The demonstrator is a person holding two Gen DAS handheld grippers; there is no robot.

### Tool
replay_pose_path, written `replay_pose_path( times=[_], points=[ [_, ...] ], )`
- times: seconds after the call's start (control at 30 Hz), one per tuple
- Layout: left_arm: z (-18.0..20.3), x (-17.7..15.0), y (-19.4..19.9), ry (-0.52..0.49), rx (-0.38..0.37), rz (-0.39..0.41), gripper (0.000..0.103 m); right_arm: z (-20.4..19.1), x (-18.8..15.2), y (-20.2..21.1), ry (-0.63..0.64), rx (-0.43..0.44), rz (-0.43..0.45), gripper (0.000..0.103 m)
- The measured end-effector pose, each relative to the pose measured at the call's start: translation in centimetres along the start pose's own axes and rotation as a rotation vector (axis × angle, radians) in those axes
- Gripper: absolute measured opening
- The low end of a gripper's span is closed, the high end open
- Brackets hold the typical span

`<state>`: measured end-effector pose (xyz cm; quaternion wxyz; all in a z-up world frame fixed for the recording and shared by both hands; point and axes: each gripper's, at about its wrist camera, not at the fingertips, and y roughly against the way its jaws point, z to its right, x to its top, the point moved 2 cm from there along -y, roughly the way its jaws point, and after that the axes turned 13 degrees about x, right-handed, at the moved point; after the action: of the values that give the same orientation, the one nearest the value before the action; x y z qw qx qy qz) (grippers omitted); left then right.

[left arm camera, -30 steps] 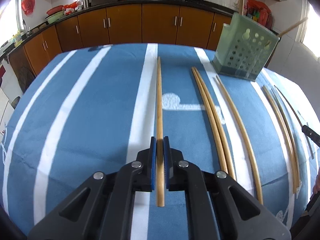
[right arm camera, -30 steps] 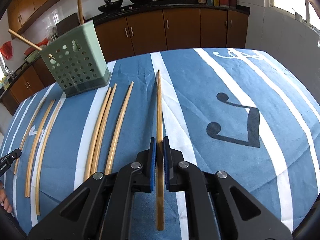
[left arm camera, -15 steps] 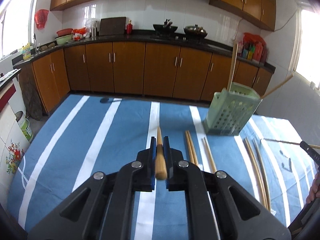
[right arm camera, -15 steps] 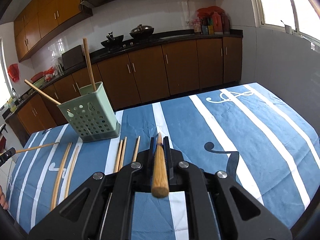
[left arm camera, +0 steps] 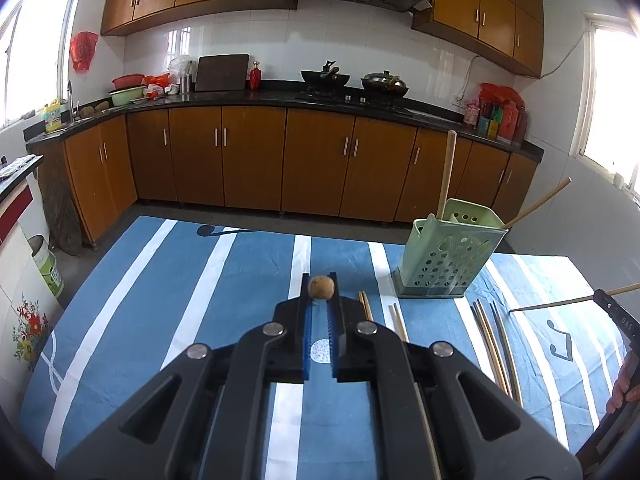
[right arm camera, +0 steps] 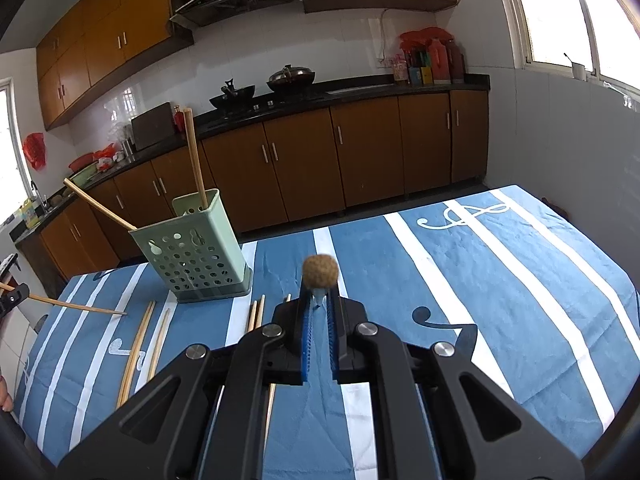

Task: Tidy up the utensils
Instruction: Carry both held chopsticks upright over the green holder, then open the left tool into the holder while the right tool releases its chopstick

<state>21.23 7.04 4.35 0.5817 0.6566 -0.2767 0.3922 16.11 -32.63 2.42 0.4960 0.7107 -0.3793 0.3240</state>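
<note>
Table point(left arm camera: 168, 288), blue cloth with white stripes, fills the lower half of both wrist views; kitchen cabinets point(left arm camera: 224, 156) run behind it

Green perforated holder point(right arm camera: 192, 252) stands upright toward the far edge of the table. Two chopsticks already in it: one near upright point(right arm camera: 194, 156), one leaning far out over the rim point(right arm camera: 100, 206). That is the done part, by my reading

Left to do: loose chopsticks lie flat on the cloth in front of the holder, a pair point(right arm camera: 140, 344) to one side and a closer group point(right arm camera: 256, 314) beside the right tongs. In the left view another set point(left arm camera: 494, 344) lies near the holder's base. Count uncertain; the black tong bodies cover their near ends

Left gripper point(left arm camera: 320, 300): jaws closed tight on a chopstick point(left arm camera: 321, 287), seen end-on as a round brown butt, lifted clear of the cloth
Right gripper point(right arm camera: 320, 294): likewise clamped on a chopstick point(right arm camera: 319, 269), end-on, blurred

Both carried sticks are foreshortened to a dot, so length and tilt cannot be judged. The left-held stick shows sideways at the right view's edge point(right arm camera: 76, 306). Task early to middle: two stowed, two in the air, the rest waiting
</note>
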Motion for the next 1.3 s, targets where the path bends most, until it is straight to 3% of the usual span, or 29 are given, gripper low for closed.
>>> replay_pose_path(
  times=[0.23,0.43,0.63,0.87,1.1,1.3],
  points=[
    [0.1,1.4,1.1,0.009,-0.029,0.030,0.008,-1.1,2.0,1.1,0.014,0.037,0.053,0.008],
    [1.4,3.9,3.8,0.015,-0.115,0.093,0.008,-3.5,5.2,2.8,0.028,0.135,0.128,0.008],
    [4.5,7.1,6.1,0.010,-0.161,0.199,0.008,-6.6,8.4,3.7,0.035,0.240,0.212,0.008],
    [8.3,11.9,7.5,0.088,-0.181,0.344,0.008,-9.0,11.4,2.5,0.071,0.270,0.296,0.008],
    [10.7,15.0,6.1,0.211,-0.131,0.450,0.008,-9.4,12.9,-1.0,0.077,0.259,0.277,0.008],
    [12.6,15.2,2.5,0.216,-0.098,0.442,0.008,-9.6,12.3,-4.2,0.074,0.239,0.218,0.008]
  ],
)
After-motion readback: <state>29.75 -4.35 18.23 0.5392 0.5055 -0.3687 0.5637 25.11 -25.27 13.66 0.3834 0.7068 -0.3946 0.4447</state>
